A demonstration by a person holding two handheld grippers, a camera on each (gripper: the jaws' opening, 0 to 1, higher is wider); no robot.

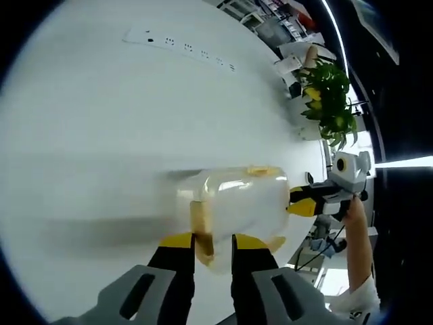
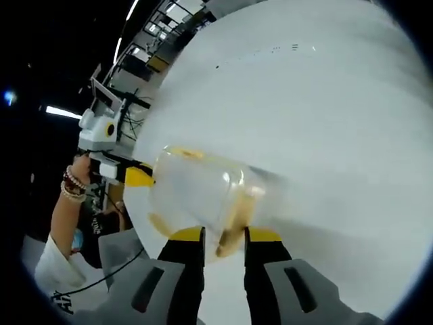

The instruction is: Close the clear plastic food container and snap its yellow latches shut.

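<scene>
Two grippers worked the same box from opposite ends. In the left gripper view, the left gripper (image 1: 214, 254) had its yellow-tipped jaws drawn narrow around a yellow latch (image 1: 201, 227) on the near end of the clear plastic food container (image 1: 233, 206); whether the pads were truly pinching the latch or only flanking it could not be told through the blur. In the right gripper view, the right gripper (image 2: 223, 247) stood likewise, jaws narrow on either side of the latch (image 2: 233, 233) at its own end of the container (image 2: 203, 200), contact again unclear. Each gripper also showed at the far end of the box in the other's view, the right one (image 1: 304, 203) with a hand (image 1: 353, 206) behind it.

The container lay on a white table (image 1: 101, 122), near the middle. Farther off stood a power strip (image 1: 179, 42) and a potted plant (image 1: 328, 101) at the table's edge.

Judging by its thin clear walls and what seemed an empty inside, the box was probably light and slippery, likely to skate on the smooth top and flex if squeezed. The stiffer latches at the ends looked the better place to hold and press, with both ends braced against each other.
</scene>
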